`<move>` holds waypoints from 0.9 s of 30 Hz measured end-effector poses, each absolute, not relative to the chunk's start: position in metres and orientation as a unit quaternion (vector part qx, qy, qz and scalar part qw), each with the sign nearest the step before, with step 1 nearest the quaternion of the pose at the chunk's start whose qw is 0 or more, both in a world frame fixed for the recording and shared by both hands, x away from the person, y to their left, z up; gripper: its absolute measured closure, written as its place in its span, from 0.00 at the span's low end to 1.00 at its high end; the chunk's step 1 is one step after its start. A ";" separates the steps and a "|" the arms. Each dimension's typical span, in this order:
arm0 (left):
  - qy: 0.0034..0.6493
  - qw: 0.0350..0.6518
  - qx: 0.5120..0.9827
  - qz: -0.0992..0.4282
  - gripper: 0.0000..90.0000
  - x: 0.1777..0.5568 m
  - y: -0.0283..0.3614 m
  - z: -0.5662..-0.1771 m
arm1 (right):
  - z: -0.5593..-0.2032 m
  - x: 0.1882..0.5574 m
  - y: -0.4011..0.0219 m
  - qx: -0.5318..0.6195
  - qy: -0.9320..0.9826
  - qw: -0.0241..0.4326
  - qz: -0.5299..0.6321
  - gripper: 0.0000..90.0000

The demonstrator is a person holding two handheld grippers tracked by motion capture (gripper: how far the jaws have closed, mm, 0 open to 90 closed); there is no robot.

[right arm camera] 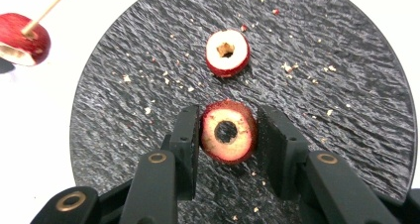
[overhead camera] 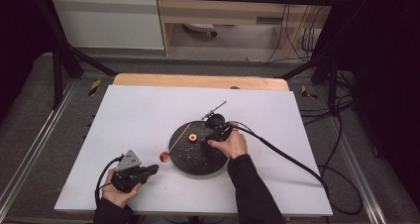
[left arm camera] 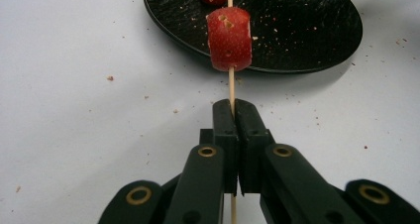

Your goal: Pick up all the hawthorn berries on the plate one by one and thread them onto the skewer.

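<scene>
Left gripper (left arm camera: 233,110) is clamped on a wooden skewer (left arm camera: 231,83) threaded through a red fruit piece (left arm camera: 229,38). Right gripper (right arm camera: 228,135) is closed on a cored fruit ring (right arm camera: 228,131) over the black plate (right arm camera: 346,135); another ring (right arm camera: 227,52) lies at 12 o'clock.

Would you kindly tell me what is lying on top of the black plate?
On the black plate lie a cored red fruit slice, crumbs, and a second slice clamped in the right tool. The plate beneath the slices is covered.
</scene>
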State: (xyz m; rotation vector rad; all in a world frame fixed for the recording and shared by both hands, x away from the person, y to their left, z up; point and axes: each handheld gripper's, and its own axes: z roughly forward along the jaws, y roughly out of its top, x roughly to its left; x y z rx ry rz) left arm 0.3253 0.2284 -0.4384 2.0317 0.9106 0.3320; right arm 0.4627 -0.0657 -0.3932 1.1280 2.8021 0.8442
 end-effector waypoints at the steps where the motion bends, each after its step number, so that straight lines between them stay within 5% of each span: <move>1: 0.365 0.431 0.814 0.133 0.98 0.325 0.229 -0.438 | -0.392 0.462 -0.066 0.359 0.893 0.003 0.271 0.70; 27: 0.359 0.439 0.812 0.138 0.98 0.321 0.225 -0.437 | -0.381 0.427 -0.097 0.387 0.809 0.001 0.442 0.70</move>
